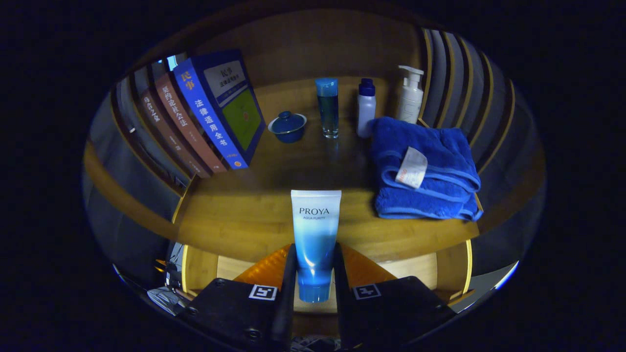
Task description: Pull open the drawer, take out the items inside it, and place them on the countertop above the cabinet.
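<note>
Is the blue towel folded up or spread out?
Folded. The blue towel lies in stacked layers on the countertop, beyond the tool gripping a tube.

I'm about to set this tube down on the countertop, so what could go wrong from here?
1. The gripper pinches the tube near its cap end; standing on its narrow end, it may topple once released.
2. Placed further ahead, it could knock the slim blue bottle or catch the blue towel.

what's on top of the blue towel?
A white tag lies on the folded towel; whatever is under the towel is covered. The tool is shut on the tube, nearer than the towel.
</note>
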A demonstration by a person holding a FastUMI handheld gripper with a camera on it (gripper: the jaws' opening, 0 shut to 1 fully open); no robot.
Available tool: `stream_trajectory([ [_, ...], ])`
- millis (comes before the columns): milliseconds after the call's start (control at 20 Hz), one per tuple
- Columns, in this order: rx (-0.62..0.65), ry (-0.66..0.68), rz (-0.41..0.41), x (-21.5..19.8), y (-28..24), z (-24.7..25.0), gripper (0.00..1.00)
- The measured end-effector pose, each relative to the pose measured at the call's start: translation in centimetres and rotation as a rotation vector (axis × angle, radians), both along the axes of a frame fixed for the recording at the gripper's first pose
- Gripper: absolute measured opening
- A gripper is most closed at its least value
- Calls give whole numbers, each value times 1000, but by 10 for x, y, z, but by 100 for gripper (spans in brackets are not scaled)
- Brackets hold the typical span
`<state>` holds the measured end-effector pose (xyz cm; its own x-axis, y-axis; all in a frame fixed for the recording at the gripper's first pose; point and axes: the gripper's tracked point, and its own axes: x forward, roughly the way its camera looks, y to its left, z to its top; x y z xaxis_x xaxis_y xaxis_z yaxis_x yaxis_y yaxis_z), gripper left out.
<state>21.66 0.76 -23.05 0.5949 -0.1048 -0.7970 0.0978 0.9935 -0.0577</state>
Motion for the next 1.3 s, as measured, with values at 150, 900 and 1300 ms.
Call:
stream_trajectory([
  [150,-5,27,-1,21,-3,-15,41],
  [900,-20,18,-5,66,-9,-29,74],
  [1300,-34,-145,52,53,9,9,100],
])
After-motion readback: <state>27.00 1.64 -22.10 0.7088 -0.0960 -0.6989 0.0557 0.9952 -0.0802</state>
